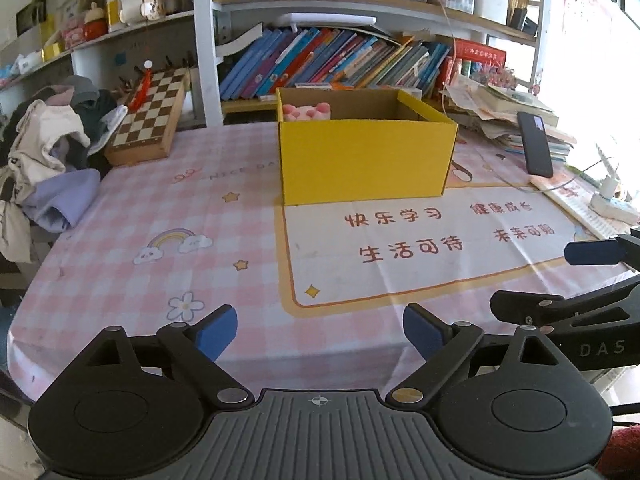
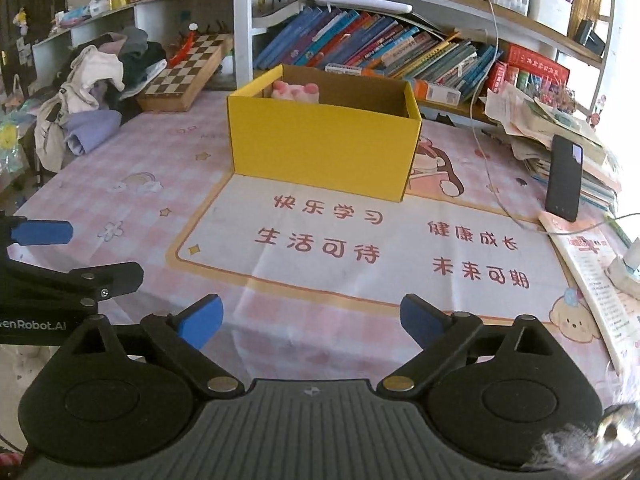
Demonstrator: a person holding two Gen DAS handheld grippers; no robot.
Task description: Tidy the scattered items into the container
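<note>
A yellow cardboard box (image 1: 366, 160) stands open on the pink checked tablecloth, also in the right wrist view (image 2: 324, 152). A pink and white plush item (image 1: 306, 111) lies inside at its back left corner, seen too in the right wrist view (image 2: 296, 91). My left gripper (image 1: 320, 332) is open and empty, low over the table's near edge, well short of the box. My right gripper (image 2: 310, 320) is open and empty, beside it to the right. Each gripper shows at the edge of the other's view.
A black phone (image 2: 564, 178) leans on a pile of papers and books at right, with a white cable (image 2: 486, 152) running past it. A chessboard (image 1: 150, 116) and a heap of clothes (image 1: 52, 152) sit at back left. Bookshelves (image 2: 360, 44) line the back.
</note>
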